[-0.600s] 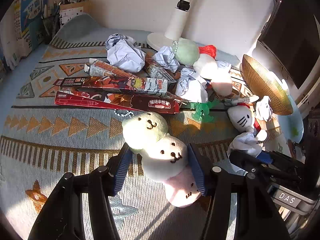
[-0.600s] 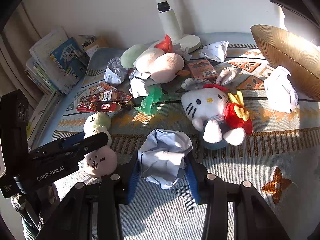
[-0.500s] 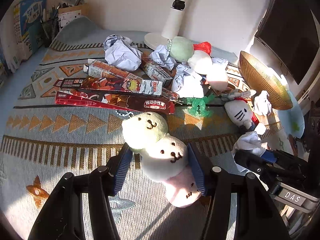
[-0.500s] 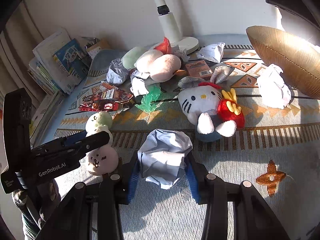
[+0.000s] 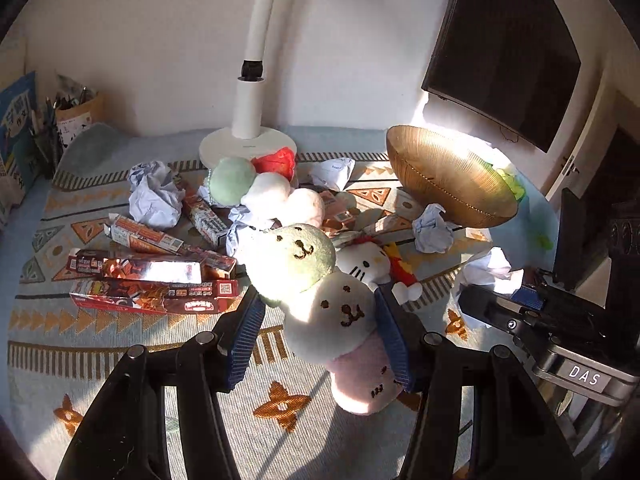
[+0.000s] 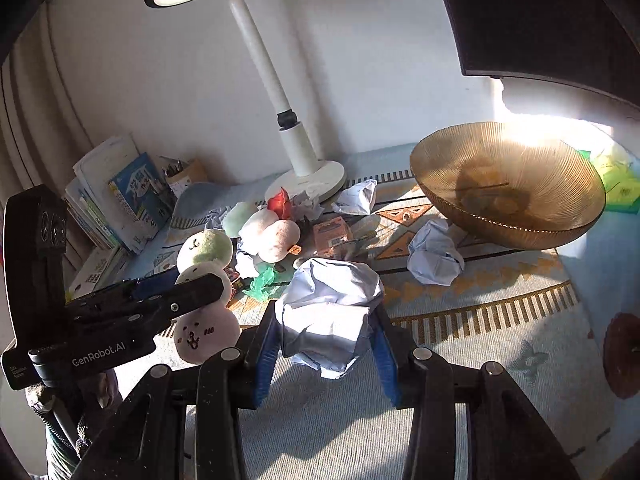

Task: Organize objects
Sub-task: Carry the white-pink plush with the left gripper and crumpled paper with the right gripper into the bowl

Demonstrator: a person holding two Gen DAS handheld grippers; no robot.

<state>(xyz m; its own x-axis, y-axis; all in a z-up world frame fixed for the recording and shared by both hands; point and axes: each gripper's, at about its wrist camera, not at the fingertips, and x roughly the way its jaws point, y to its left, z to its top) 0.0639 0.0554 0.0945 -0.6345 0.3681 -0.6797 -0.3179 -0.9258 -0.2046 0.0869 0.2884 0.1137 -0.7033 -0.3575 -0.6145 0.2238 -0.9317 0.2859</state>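
My left gripper (image 5: 320, 332) is shut on a three-ball plush toy (image 5: 324, 304) (green, white, pink faces) and holds it above the patterned mat; it also shows in the right wrist view (image 6: 204, 280). My right gripper (image 6: 326, 344) is shut on a crumpled paper ball (image 6: 330, 312), lifted off the mat. A gold ribbed bowl (image 6: 508, 184) stands at the right, also in the left wrist view (image 5: 448, 180). A Hello Kitty plush (image 5: 366, 266) lies behind the held toy.
A white desk lamp (image 5: 248, 120) stands at the back. Red pen boxes (image 5: 152, 280), more paper balls (image 5: 154, 196) (image 6: 434, 256) and a second three-ball plush (image 5: 264, 190) litter the mat. Books (image 6: 132, 196) lean at the back left.
Both grippers have risen off the mat with their loads, the plush toy and the paper ball. Both views now tilt up toward the wall and the bowl.
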